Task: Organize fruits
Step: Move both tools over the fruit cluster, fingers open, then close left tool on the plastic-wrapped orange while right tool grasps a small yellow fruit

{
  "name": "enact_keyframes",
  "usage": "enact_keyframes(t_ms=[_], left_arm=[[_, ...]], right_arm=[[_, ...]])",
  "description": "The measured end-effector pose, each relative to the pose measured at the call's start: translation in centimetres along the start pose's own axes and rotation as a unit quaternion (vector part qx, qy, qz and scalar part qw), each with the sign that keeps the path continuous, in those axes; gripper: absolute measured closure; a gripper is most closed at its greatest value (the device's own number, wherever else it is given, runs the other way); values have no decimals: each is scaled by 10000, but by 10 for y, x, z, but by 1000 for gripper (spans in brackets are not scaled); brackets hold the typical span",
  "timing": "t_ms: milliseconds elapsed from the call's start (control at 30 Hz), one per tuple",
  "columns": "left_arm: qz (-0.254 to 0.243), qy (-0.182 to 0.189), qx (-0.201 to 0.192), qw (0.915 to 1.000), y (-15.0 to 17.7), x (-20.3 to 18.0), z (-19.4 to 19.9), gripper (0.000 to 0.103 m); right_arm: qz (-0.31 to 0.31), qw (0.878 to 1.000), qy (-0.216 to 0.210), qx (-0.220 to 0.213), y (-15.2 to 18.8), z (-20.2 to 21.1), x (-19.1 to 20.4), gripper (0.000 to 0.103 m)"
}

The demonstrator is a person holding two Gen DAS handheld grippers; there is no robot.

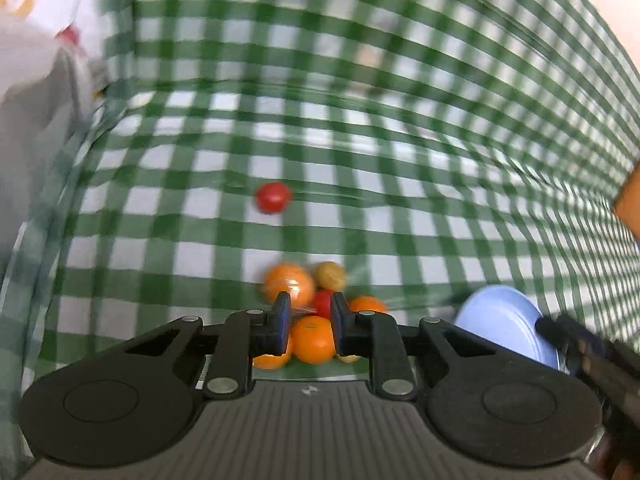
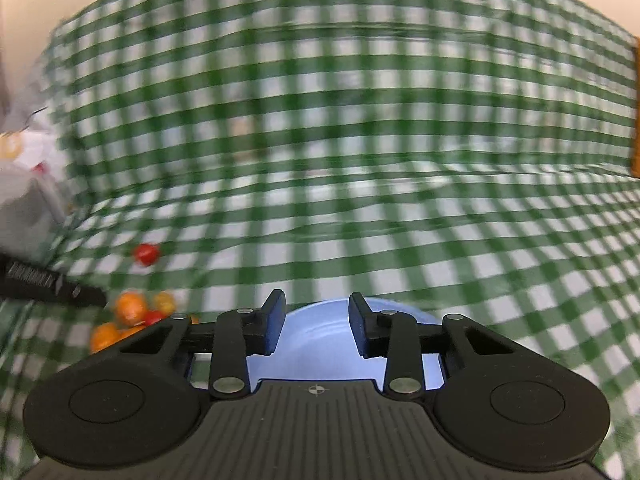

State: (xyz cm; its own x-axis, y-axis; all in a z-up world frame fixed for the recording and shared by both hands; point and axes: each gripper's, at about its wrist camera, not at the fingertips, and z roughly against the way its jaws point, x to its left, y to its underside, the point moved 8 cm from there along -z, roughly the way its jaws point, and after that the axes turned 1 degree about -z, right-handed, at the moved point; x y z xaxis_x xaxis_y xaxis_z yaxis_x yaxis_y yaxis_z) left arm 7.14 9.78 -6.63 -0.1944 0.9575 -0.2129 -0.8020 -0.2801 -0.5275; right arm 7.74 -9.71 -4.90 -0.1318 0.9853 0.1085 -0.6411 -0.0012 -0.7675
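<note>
**Both Grippers Over the Checked Cloth: Fruit Cluster and Blue Plate**

Left gripper [image 1: 308, 312]: the two black fingers stand apart with a narrow gap between them. They sit directly over a pile of small round fruits [image 1: 316, 312] at lower centre of the left wrist view. Seen through the gap are a glossy orange citrus fruit [image 1: 314, 338] and, behind it, a small red fruit [image 1: 322, 302]. Whether either finger touches a fruit cannot be told; nothing appears clamped.

Around the same pile lie a larger orange fruit [image 1: 289, 282] at the upper left of the cluster and a yellow-brown round fruit [image 1: 331, 275] just beside it. The fruits are touching one another.

A single red round fruit [image 1: 273, 197] lies well apart from the pile, at mid-frame, on the green-and-white checked tablecloth [image 1: 400, 160].

Right gripper [image 2: 317, 322]: the fingers are spread wide, holding nothing. They hover over a pale blue round plate [image 2: 316, 344] at lower centre of the right wrist view. The same plate shows at the lower right of the left wrist view, near the fruit pile.

In the right wrist view the fruit pile lies at lower left, with the lone red fruit above it. Both views are motion-blurred.
</note>
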Motion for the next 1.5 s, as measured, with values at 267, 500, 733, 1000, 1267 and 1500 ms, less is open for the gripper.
enact_keyframes(t_ms=[267, 500, 733, 1000, 1267, 1500], left_arm=[[448, 107, 284, 9985, 0, 21, -11, 80], [856, 101, 604, 9944, 4, 38, -29, 78], [1066, 87, 810, 9910, 12, 45, -40, 66], [1126, 93, 907, 9895, 14, 45, -48, 58], [1229, -12, 945, 9879, 15, 47, -54, 54], [1413, -20, 974, 9852, 17, 51, -49, 56]], right_arm=[[337, 9972, -641, 211, 18, -17, 56, 82], [304, 9923, -1082, 516, 32, -33, 91, 84], [272, 9887, -1151, 926, 49, -64, 113, 83], [399, 9884, -1092, 981, 56, -87, 120, 79], [540, 9865, -1129, 1053, 55, -95, 122, 78], [664, 9844, -1120, 1180, 56, -95, 123, 77]])
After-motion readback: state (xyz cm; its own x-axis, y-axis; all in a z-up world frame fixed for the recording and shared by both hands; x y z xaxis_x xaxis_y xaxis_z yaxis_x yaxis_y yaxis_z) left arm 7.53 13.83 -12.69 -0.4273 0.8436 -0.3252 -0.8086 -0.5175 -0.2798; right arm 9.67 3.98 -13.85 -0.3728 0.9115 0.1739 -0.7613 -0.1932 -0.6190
